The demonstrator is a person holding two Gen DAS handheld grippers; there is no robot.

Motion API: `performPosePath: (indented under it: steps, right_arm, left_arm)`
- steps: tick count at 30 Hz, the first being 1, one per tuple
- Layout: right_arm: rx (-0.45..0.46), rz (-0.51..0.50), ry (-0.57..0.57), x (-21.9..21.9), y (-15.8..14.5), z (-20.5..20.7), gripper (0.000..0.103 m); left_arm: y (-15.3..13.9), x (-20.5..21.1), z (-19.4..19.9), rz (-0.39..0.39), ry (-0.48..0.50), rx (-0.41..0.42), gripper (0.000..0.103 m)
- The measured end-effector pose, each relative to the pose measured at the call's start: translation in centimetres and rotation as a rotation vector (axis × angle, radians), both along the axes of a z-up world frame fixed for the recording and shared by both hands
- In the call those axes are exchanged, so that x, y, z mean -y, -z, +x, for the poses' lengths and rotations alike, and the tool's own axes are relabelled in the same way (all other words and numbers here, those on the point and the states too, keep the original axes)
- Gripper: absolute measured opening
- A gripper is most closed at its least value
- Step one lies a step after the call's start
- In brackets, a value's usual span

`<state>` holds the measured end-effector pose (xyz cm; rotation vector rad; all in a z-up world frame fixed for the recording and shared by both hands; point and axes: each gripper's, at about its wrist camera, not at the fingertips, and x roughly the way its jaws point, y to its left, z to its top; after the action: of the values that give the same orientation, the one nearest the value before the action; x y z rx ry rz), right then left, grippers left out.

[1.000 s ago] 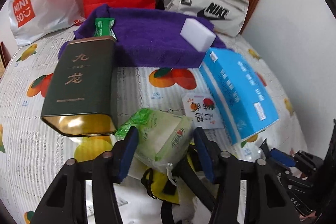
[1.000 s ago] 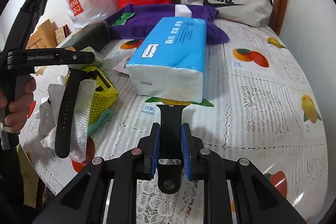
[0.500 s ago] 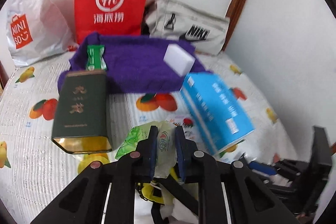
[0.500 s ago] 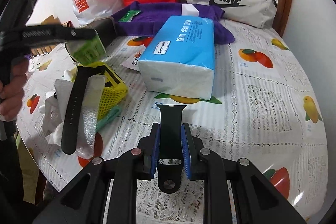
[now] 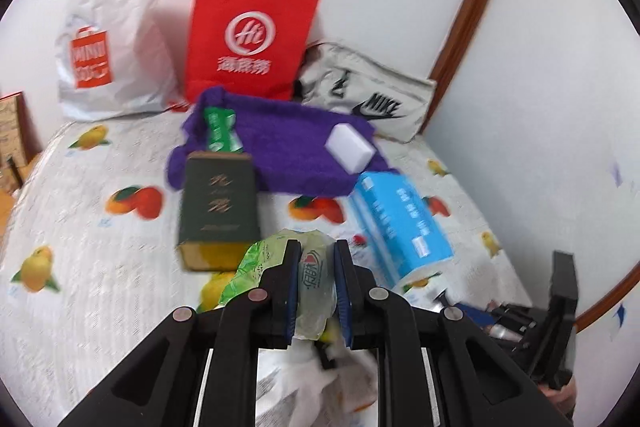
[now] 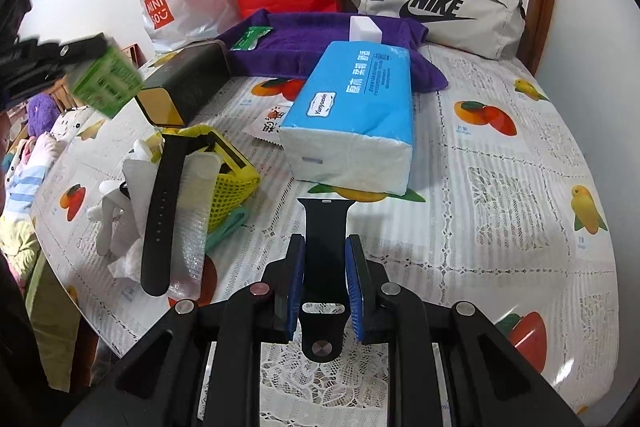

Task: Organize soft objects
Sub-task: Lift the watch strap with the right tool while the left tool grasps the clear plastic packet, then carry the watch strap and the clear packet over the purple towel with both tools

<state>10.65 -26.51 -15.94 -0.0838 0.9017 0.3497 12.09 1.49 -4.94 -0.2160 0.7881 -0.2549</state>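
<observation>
My left gripper (image 5: 316, 255) is shut on a green tissue pack (image 5: 312, 281) and holds it in the air above the table; the pack also shows at the far left of the right wrist view (image 6: 105, 83). My right gripper (image 6: 325, 249) is shut on a short black watch strap (image 6: 325, 227) low over the tablecloth. A purple towel (image 5: 288, 151) lies at the back with a white sponge (image 5: 349, 149) and a green sachet (image 5: 221, 131) on it. A blue tissue pack (image 6: 356, 115) lies mid-table.
A dark green tin (image 5: 218, 211) lies left of the blue pack. A yellow mesh bag (image 6: 228, 175), a long black strap (image 6: 164, 211) and white wrapping are piled at the left. A red paper bag (image 5: 250, 35), a white Miniso bag (image 5: 108, 47) and a grey Nike pouch (image 6: 436, 3) stand against the wall.
My left gripper closed on the green tissue pack and lifted it off the pile, up and away from the table. My right gripper kept hold of the short strap, almost still.
</observation>
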Motion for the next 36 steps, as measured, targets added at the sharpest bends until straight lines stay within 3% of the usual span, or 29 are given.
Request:
performPosePath:
  steps: [5,12,21,36]
  right_arm:
    - [0.004,0.013,0.004,0.0,-0.8,0.3,0.02]
    - [0.039,0.024,-0.011,-0.3,-3.3,1.3,0.02]
    - [0.077,0.053,-0.041,-1.0,-6.9,4.6,0.02]
    - [0.085,0.099,-0.061,-2.7,-9.6,16.0,0.02]
  left_arm:
    - [1.4,-2.2,-1.1,-0.007,-0.058,-0.034,0.016]
    - [3.5,-4.8,-1.4,-0.074,-0.12,-0.099,0.016]
    - [0.4,-5.5,1.1,-0.075,-0.121,-0.056,0.016]
    - [-2.4,-4.1,10.5,-0.033,-0.062,-0.043,0.016]
